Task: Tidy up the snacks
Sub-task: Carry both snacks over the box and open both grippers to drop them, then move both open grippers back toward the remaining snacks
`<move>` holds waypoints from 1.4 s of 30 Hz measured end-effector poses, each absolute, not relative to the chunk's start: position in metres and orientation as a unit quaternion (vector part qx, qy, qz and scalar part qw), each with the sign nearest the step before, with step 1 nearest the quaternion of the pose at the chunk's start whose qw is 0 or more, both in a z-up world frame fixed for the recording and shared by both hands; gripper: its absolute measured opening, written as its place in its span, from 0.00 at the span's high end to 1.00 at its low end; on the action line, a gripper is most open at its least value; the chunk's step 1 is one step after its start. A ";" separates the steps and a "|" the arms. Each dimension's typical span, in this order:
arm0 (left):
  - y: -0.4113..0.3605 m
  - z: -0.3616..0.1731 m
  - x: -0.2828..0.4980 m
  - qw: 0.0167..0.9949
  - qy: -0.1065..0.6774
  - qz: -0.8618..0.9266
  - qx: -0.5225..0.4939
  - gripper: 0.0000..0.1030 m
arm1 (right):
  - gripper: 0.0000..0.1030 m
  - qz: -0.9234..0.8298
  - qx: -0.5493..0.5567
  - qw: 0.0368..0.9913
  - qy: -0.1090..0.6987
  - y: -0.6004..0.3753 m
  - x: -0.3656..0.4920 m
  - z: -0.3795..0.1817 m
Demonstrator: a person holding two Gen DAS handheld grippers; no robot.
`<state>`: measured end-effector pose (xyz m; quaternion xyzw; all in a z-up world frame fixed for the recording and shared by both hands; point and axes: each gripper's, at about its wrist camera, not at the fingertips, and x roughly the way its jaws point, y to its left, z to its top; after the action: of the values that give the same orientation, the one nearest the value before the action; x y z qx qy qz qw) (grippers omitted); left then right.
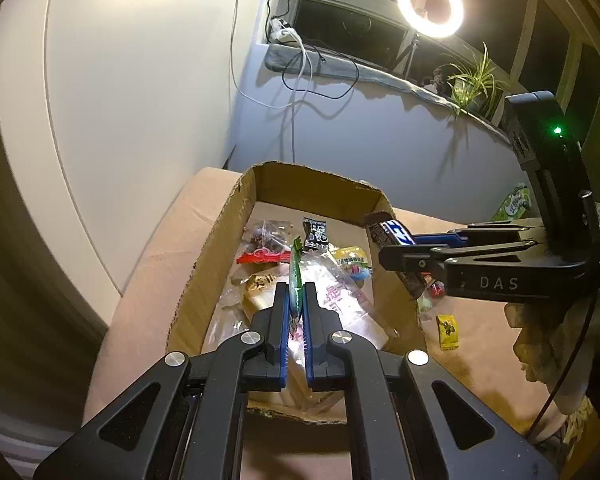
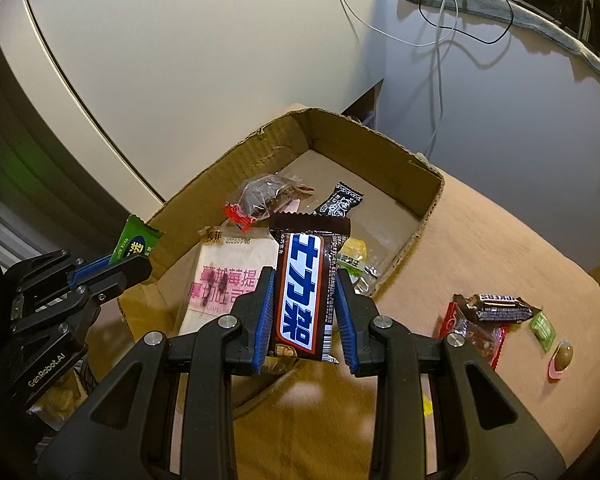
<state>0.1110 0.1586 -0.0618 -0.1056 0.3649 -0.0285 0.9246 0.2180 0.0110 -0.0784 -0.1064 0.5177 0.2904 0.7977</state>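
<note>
Two grippers, two snacks in hand — that is my count at the top. On my left, the left gripper (image 1: 296, 304) is clenched on a thin green packet (image 1: 295, 280), held edge-on over the cardboard box (image 1: 204, 256). On my right, the right gripper (image 2: 304, 280) clamps a chocolate bar (image 2: 302, 292) by its long sides, upright, above the box's near wall.

Risks as I judge them: the green packet is pinched only at its lower part, so it could twist or slide out early and land on the rim. The bar hangs over the box edge — let go here and it may tip outward onto the brown cloth (image 2: 480, 240). Both tools crowd one box and could knock together.

Counting left to right inside the box: one large pale pink-lettered pack (image 2: 220, 280), one clear bag with a red clip (image 2: 268, 196), one black candy (image 2: 340, 200), one yellow-green sweet (image 2: 354, 254). Outside on the cloth: one red-edged packet (image 2: 474, 338), one small chocolate bar (image 2: 496, 306), one little green packet (image 2: 543, 330), one round brown sweet (image 2: 562, 356), one yellow sachet (image 1: 447, 332)
</note>
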 end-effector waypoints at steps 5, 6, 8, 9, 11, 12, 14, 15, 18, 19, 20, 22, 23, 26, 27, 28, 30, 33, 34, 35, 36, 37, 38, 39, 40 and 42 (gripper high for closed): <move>0.161 -0.061 0.112 0.925 0.364 -0.026 -0.106 0.95 | 0.71 0.291 -0.112 0.798 0.516 0.016 0.219 -0.079; 0.161 -0.061 0.113 0.925 0.364 -0.026 -0.106 0.95 | 0.71 0.292 -0.111 0.798 0.515 0.016 0.219 -0.079; 0.162 -0.061 0.113 0.925 0.364 -0.025 -0.106 0.95 | 0.71 0.292 -0.112 0.799 0.514 0.017 0.220 -0.078; 0.162 -0.061 0.113 0.925 0.364 -0.025 -0.106 0.95 | 0.71 0.292 -0.113 0.799 0.514 0.018 0.220 -0.078; 0.163 -0.061 0.113 0.925 0.364 -0.024 -0.105 0.91 | 0.70 0.292 -0.114 0.799 0.513 0.019 0.221 -0.077; 0.164 -0.060 0.113 0.925 0.364 -0.023 -0.105 0.90 | 0.70 0.291 -0.115 0.800 0.512 0.020 0.221 -0.077; 0.165 -0.060 0.113 0.927 0.361 -0.019 -0.101 0.83 | 0.58 0.290 -0.117 0.801 0.511 0.020 0.221 -0.076; 0.166 -0.059 0.113 0.927 0.361 -0.017 -0.100 0.82 | 0.55 0.287 -0.119 0.803 0.508 0.019 0.220 -0.075; 0.168 -0.059 0.112 0.928 0.359 -0.013 -0.101 0.71 | 0.43 0.282 -0.122 0.809 0.501 0.019 0.221 -0.073; 0.169 -0.059 0.112 0.928 0.359 -0.012 -0.101 0.67 | 0.43 0.280 -0.123 0.811 0.499 0.018 0.221 -0.072; 0.168 -0.059 0.112 0.928 0.358 -0.012 -0.102 0.61 | 0.43 0.279 -0.124 0.811 0.499 0.017 0.221 -0.072; 0.168 -0.058 0.113 0.929 0.356 -0.010 -0.103 0.58 | 0.43 0.276 -0.126 0.812 0.499 0.016 0.221 -0.071; 0.167 -0.058 0.112 0.929 0.356 -0.011 -0.102 0.58 | 0.43 0.273 -0.127 0.813 0.499 0.014 0.221 -0.071; 0.163 -0.057 0.112 0.930 0.355 -0.014 -0.100 0.58 | 0.43 0.266 -0.122 0.818 0.495 0.007 0.221 -0.069; 0.161 -0.057 0.112 0.930 0.354 -0.015 -0.100 0.58 | 0.43 0.261 -0.120 0.822 0.491 0.004 0.221 -0.067; 0.159 -0.056 0.112 0.930 0.354 -0.017 -0.101 0.58 | 0.43 0.255 -0.120 0.827 0.487 0.000 0.221 -0.066; 0.155 -0.056 0.111 0.930 0.353 -0.021 -0.103 0.58 | 0.43 0.241 -0.118 0.841 0.470 -0.009 0.219 -0.060; 0.146 -0.054 0.110 0.932 0.346 -0.028 -0.102 0.58 | 0.43 0.233 -0.108 0.855 0.451 -0.025 0.217 -0.051; 0.143 -0.054 0.109 0.933 0.343 -0.030 -0.102 0.58 | 0.43 0.232 -0.101 0.857 0.449 -0.031 0.216 -0.049; 0.140 -0.053 0.108 0.935 0.339 -0.033 -0.104 0.58 | 0.43 0.231 -0.094 0.859 0.448 -0.037 0.216 -0.048; 0.135 -0.053 0.107 0.935 0.337 -0.037 -0.104 0.58 | 0.43 0.228 -0.089 0.860 0.448 -0.045 0.216 -0.047; 0.131 -0.052 0.107 0.935 0.337 -0.040 -0.103 0.58 | 0.43 0.222 -0.088 0.861 0.448 -0.051 0.215 -0.047; 0.125 -0.052 0.107 0.934 0.339 -0.045 -0.101 0.58 | 0.43 0.217 -0.088 0.862 0.450 -0.058 0.215 -0.047; 0.120 -0.052 0.107 0.934 0.341 -0.049 -0.100 0.58 | 0.43 0.213 -0.087 0.862 0.451 -0.067 0.215 -0.048; 0.115 -0.053 0.107 0.933 0.343 -0.053 -0.100 0.58 | 0.43 0.209 -0.088 0.862 0.454 -0.075 0.214 -0.049; 0.102 -0.053 0.108 0.930 0.348 -0.063 -0.099 0.58 | 0.43 0.198 -0.088 0.861 0.460 -0.093 0.213 -0.052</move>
<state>0.1082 0.1023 -0.0533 -0.0986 0.3481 -0.0629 0.9301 0.2131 -0.0930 -0.0523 -0.0875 0.4601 0.1977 0.8612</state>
